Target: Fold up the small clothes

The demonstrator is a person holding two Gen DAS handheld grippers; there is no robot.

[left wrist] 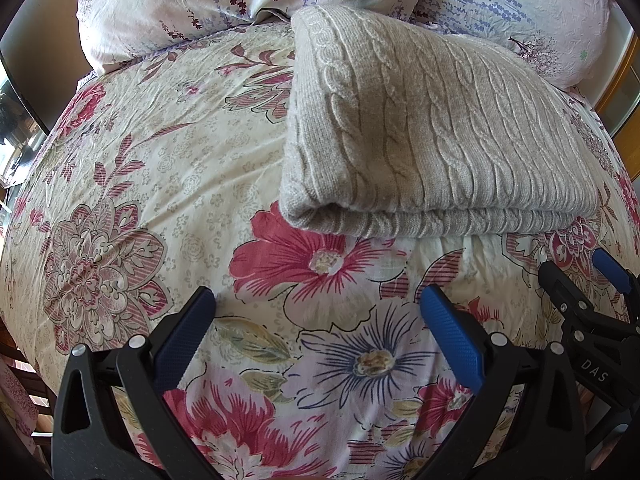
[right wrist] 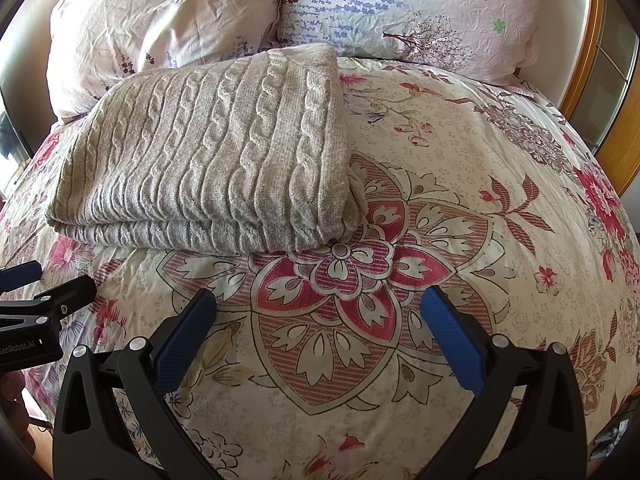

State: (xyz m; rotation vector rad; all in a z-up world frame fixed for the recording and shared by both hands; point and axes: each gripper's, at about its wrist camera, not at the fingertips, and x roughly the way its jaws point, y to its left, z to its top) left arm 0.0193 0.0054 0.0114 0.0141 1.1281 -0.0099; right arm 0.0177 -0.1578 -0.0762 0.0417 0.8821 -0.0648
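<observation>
Sweater (left wrist: 420, 140) lies folded in a thick bundle on the floral bedspread (left wrist: 160, 168), near the pillows — folding looks done. Left gripper (left wrist: 318, 330) and right gripper (right wrist: 318, 330) hover spread wide, holding nothing — next probably a final pat or withdrawal.

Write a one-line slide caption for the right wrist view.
Open right tongs hover over the floral bedspread, a folded cable-knit sweater lying ahead by the pillows.

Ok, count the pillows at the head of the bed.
2, side by side behind the folded sweater: a pink pillow on the left, a lavender-print pillow on the right. Others may be hidden.
</observation>
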